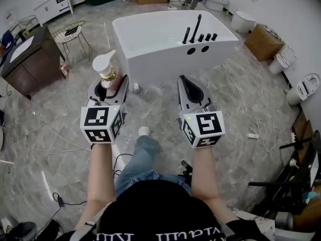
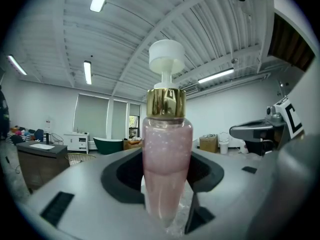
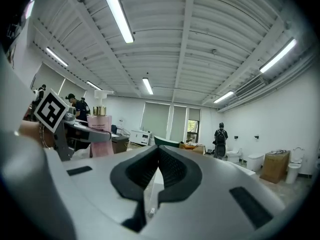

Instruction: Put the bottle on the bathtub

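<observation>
The head view shows the white bathtub (image 1: 160,44) far ahead, while gripper views confirm left tongs (image 1: 112,84) clamped on the pink bottle (image 2: 167,154), right tongs (image 3: 159,156) together

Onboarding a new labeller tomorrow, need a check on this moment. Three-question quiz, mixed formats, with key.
1. Multiple choice: what stands between the jaws of the left gripper? A) a pink pump bottle with a gold collar and white pump head; B) a folded white towel; C) nothing.
2. True or false: the bottle already stands on the white rectangular bathtub.
3. Short answer: which gripper is empty, with its jaws together?
Key: 1 A; 2 false, it is held upright above the floor, short of the tub; 3 the right gripper.
</observation>
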`<state>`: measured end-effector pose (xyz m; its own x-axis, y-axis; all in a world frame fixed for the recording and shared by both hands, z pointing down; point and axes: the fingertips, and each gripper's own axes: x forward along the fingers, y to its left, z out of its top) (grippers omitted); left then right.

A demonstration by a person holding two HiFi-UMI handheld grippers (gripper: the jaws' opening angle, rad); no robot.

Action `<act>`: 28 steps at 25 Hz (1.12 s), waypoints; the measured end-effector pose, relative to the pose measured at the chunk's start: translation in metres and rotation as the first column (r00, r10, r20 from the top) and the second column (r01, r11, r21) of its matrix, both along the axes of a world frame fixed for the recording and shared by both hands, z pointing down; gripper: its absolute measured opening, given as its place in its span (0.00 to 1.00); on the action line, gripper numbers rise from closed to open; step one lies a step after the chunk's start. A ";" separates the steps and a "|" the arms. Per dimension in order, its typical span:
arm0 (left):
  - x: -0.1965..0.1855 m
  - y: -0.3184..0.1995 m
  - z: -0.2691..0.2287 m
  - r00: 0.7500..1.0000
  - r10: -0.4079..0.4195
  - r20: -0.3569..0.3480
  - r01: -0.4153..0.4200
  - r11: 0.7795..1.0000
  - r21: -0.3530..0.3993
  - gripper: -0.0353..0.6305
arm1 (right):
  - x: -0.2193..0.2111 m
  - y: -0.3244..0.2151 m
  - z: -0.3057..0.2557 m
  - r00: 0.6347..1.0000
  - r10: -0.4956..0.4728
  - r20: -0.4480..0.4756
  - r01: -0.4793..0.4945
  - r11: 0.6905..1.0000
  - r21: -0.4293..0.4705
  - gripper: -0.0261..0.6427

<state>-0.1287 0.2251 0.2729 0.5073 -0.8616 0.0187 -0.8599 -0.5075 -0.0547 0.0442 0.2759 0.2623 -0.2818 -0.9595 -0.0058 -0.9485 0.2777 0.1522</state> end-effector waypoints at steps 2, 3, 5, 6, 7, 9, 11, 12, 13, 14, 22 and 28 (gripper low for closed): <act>0.003 -0.019 0.003 1.000 0.003 0.001 -0.003 1.000 -0.004 0.38 | 0.005 -0.016 0.003 1.000 0.010 0.003 -0.010 1.000 -0.003 0.06; 0.006 -0.029 0.005 1.000 0.007 0.001 -0.007 1.000 -0.008 0.38 | 0.009 -0.026 0.004 1.000 0.015 0.004 -0.015 1.000 -0.007 0.06; 0.011 -0.050 0.008 1.000 0.012 -0.001 -0.012 1.000 -0.016 0.38 | 0.016 -0.046 0.006 1.000 0.021 0.007 -0.021 1.000 -0.018 0.06; 0.014 -0.062 0.009 1.000 0.013 -0.003 -0.013 1.000 -0.021 0.38 | 0.019 -0.057 0.007 1.000 0.021 0.007 -0.020 1.000 -0.023 0.06; 0.017 -0.074 0.009 1.000 0.013 -0.004 -0.013 1.000 -0.025 0.38 | 0.022 -0.069 0.007 1.000 0.019 0.004 -0.019 0.999 -0.028 0.06; 0.022 -0.101 0.012 1.000 0.014 -0.006 -0.014 0.999 -0.032 0.38 | 0.027 -0.096 0.008 1.000 0.017 -0.003 -0.017 0.999 -0.035 0.06; 0.025 -0.130 0.015 1.000 0.013 -0.012 -0.014 0.999 -0.041 0.38 | 0.029 -0.124 0.010 1.000 0.011 -0.019 -0.012 0.999 -0.043 0.06; 0.026 -0.144 0.017 1.000 0.011 -0.017 -0.011 0.999 -0.046 0.38 | 0.028 -0.138 0.011 0.999 0.004 -0.034 -0.006 0.999 -0.048 0.06; 0.027 -0.159 0.019 1.000 0.007 -0.022 -0.008 0.999 -0.051 0.38 | 0.028 -0.152 0.013 0.999 -0.004 -0.050 0.001 0.999 -0.053 0.06; 0.028 -0.174 0.021 1.000 0.005 -0.029 -0.006 0.998 -0.055 0.38 | 0.027 -0.167 0.015 0.998 -0.012 -0.065 0.008 0.998 -0.057 0.06; 0.031 -0.304 0.037 0.999 -0.004 -0.036 0.000 0.994 -0.105 0.38 | 0.030 -0.303 0.024 0.998 -0.025 -0.061 0.019 0.995 -0.095 0.06; 0.032 -0.391 0.046 0.999 -0.014 -0.052 0.006 0.988 -0.152 0.38 | 0.032 -0.390 0.034 0.998 -0.029 -0.058 0.021 0.990 -0.142 0.06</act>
<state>-0.0962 -0.1658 0.3193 0.5026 -0.8557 0.1233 -0.8645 -0.4981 0.0675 0.0763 -0.1142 0.2961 -0.3017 -0.9421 0.1468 -0.9314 0.3241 0.1656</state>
